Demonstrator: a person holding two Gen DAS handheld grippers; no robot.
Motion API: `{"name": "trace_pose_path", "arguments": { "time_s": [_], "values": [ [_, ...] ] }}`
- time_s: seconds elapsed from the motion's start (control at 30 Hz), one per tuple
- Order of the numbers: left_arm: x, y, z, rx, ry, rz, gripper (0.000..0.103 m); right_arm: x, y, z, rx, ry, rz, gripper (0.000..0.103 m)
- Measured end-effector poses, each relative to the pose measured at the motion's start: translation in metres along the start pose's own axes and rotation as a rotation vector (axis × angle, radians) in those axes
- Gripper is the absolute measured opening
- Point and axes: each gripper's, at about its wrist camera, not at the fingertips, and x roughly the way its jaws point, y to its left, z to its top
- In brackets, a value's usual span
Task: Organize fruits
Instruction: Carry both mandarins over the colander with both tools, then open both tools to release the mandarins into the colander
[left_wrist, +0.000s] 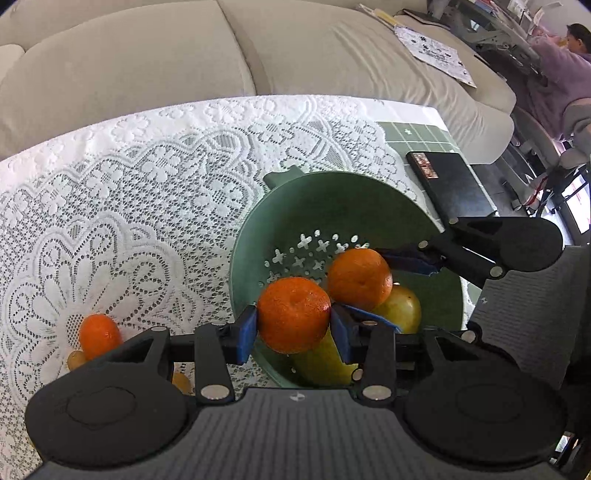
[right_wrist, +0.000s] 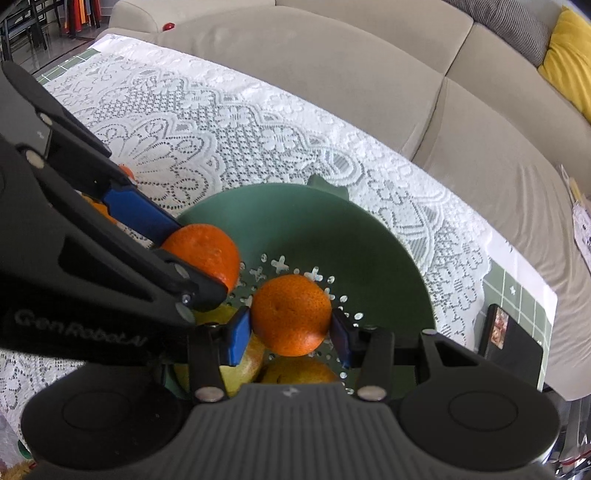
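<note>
Left wrist view shows your left gripper (left_wrist: 293, 325) clamped on a mandarin (left_wrist: 293, 314) just over the near-left rim of the green colander (left_wrist: 332, 199), while your right gripper (right_wrist: 291, 328), clamped on a second mandarin (right_wrist: 291, 314), hangs further in above the perforated floor.

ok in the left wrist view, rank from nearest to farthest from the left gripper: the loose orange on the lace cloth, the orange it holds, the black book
1. Orange between the left gripper's fingers, over the green colander's near rim.
2. Loose orange, left on the lace cloth.
3. Black book, far right beyond the colander.
</note>
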Motion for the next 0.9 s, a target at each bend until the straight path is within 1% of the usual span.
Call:
{"name": "trace_pose_path", "arguments": {
  "time_s": [0.4, 0.67, 0.9],
  "values": [
    [0.020, 0.007, 0.006, -0.034, 0.024, -0.022, 0.048, 0.017, -0.005, 0.006, 0.001, 0.033, -0.002, 0.043],
    [0.025, 0.003, 0.010, -0.027, 0.020, -0.017, 0.049, 0.026, -0.013, 0.004, 0.060, 0.061, 0.008, 0.044],
    [0.026, 0.002, 0.007, -0.033, 0.023, -0.023, 0.050, 0.026, -0.014, 0.001, 0.059, 0.073, -0.005, 0.044]
  ]
}}
